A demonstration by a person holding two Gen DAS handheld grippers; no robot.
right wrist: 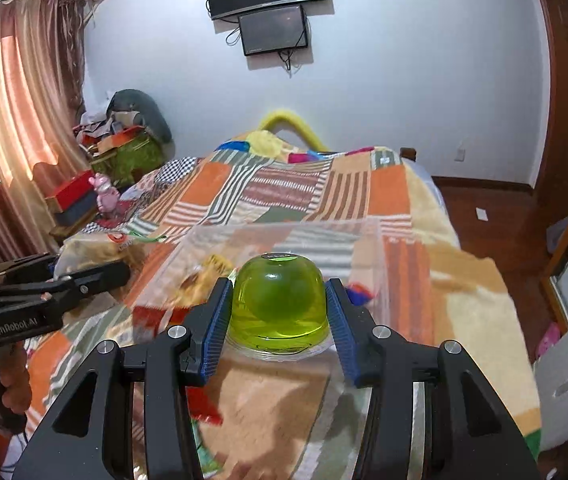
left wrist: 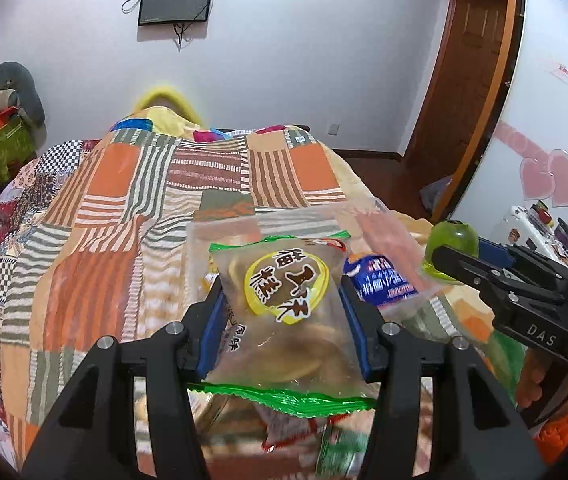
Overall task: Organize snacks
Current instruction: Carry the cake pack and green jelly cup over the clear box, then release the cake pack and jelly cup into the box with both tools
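Observation:
My left gripper [left wrist: 281,312] is shut on a clear snack packet [left wrist: 288,320] with green sealed ends and a yellow round label, held above the bed. My right gripper [right wrist: 279,312] is shut on a green jelly cup [right wrist: 277,300], dome up. That cup also shows in the left wrist view [left wrist: 450,246] at the right, with the right gripper's fingers around it. A clear plastic box [right wrist: 368,240] stands on the bed just beyond both grippers, with several snack packets inside, among them a blue one [left wrist: 380,280]. More packets [left wrist: 304,424] lie below the left gripper.
A patchwork quilt [left wrist: 131,208] covers the bed. Clutter and a green box [right wrist: 131,152] sit at the far left by the curtain [right wrist: 15,92]. A wooden door [left wrist: 468,80] and bare floor [right wrist: 500,216] lie to the right. Screens hang on the far wall.

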